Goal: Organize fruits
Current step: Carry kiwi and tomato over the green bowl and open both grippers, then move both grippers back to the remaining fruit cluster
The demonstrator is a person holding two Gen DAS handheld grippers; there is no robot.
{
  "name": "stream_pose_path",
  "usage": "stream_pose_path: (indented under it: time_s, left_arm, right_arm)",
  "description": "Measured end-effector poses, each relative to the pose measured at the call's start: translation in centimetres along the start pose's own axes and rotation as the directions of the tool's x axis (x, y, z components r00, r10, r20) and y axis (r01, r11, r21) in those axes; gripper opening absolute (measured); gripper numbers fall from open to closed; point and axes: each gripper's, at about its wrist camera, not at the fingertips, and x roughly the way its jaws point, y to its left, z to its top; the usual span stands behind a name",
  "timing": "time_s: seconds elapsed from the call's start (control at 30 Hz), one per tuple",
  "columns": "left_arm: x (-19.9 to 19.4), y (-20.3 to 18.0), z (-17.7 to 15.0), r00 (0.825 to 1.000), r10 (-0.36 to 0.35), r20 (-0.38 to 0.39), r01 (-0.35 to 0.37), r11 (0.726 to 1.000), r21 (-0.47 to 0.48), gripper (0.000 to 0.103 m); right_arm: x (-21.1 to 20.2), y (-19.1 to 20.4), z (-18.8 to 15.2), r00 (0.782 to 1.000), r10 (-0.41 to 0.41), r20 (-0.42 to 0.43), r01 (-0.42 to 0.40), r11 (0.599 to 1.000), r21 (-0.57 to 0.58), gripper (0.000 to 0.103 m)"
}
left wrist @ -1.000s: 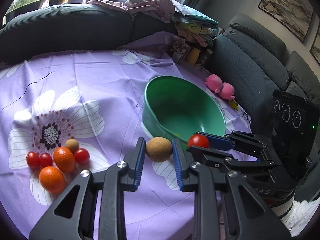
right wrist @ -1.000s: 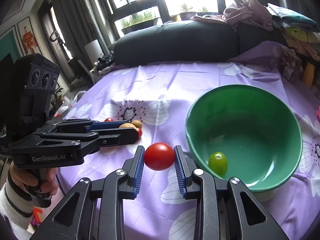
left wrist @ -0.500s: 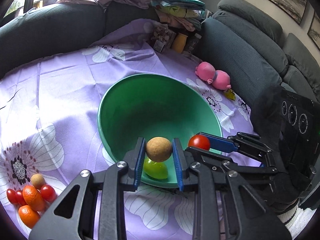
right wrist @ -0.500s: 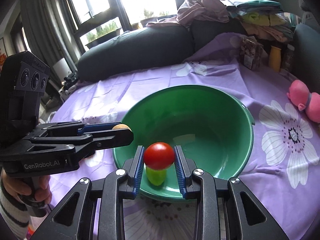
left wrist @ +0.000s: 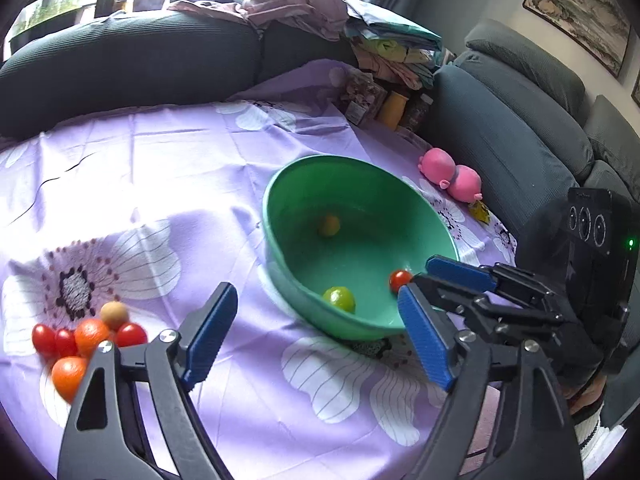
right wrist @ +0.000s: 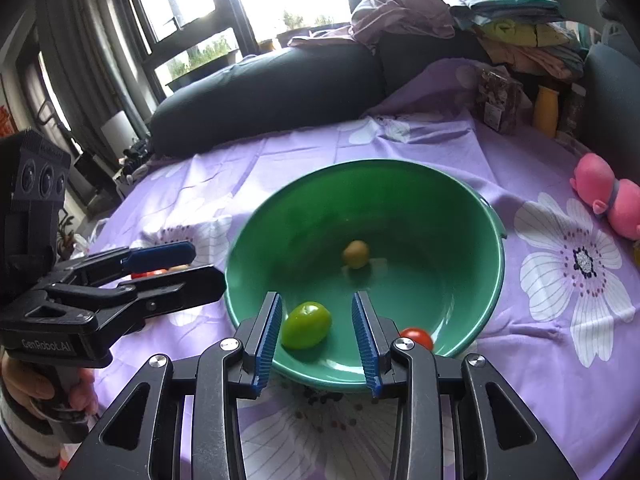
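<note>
Right wrist view: the right gripper (right wrist: 316, 334) is released and empty above the near rim of the green bowl (right wrist: 486, 216). Inside lie a green fruit (right wrist: 306, 325), a red cherry tomato (right wrist: 418, 337) and a tan round fruit (right wrist: 355, 254). The left gripper (left wrist: 316, 334) is spread wide, empty; remaining fruits (left wrist: 86, 334) cluster near the tablecloth's (left wrist: 160, 168) left edge.

A: Bowl (right wrist: 494, 216) green; inside it, a green fruit (right wrist: 306, 325), a tan fruit (right wrist: 355, 254), a red tomato (right wrist: 418, 336).

B: Cloth (left wrist: 160, 168) lilac, white flower print. Gripper pads (left wrist: 208, 338) blue. Toy (left wrist: 450, 174) pink.
</note>
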Motion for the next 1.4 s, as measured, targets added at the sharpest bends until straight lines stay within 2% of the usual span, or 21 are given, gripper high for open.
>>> stream_pose_path:
  time_s: [0.1, 0.27, 0.33, 0.47, 0.7, 0.87, 0.97, 1.4]
  left_arm:
    - [-2.3, 2.2, -2.2, 0.999, 0.038, 0.012, -0.037, 0.997, -0.065, 0.083]
    - [-5.4, 5.4, -5.9, 0.992, 0.121, -0.026, -0.123, 0.984, -0.130, 0.083]
    - [-7.0, 6.5, -6.9, 0.987, 0.162, -0.015, -0.162, 0.973, -0.164, 0.083]
    - [-10.7, 7.7, -8.8, 0.979, 0.201, 0.039, -0.187, 0.956, -0.228, 0.083]
    - [-14.5, 8.5, -10.7, 0.961, 0.265, 0.080, -0.234, 0.933, -0.274, 0.083]
    - [-15.3, 9.2, -11.3, 0.959, 0.270, 0.090, -0.234, 0.928, -0.291, 0.083]
    - [-15.2, 9.6, -11.3, 0.962, 0.256, 0.093, -0.220, 0.931, -0.291, 0.083]
    - [-13.9, 11.6, -10.2, 0.973, 0.201, 0.111, -0.160, 0.940, -0.300, 0.083]
  right_arm:
    - [-0.7, 0.8, -0.1, 1.000, 0.024, 0.009, -0.024, 0.999, -0.021, 0.037]
    - [-0.6, 2.8, -0.5, 0.993, 0.115, -0.025, -0.116, 0.992, -0.056, 0.037]
    - [-0.3, 4.1, -0.7, 0.989, 0.137, -0.054, -0.142, 0.985, -0.097, 0.037]
    - [0.5, 7.6, -1.3, 0.980, 0.173, -0.097, -0.189, 0.964, -0.188, 0.037]
    - [2.7, 12.3, -1.8, 0.950, 0.267, -0.160, -0.298, 0.930, -0.214, 0.037]
    - [3.6, 14.4, -2.0, 0.939, 0.286, -0.190, -0.326, 0.916, -0.233, 0.037]
    - [3.9, 14.8, -2.0, 0.940, 0.278, -0.195, -0.320, 0.918, -0.233, 0.037]
    - [5.3, 13.9, -1.5, 0.958, 0.206, -0.199, -0.245, 0.949, -0.197, 0.037]
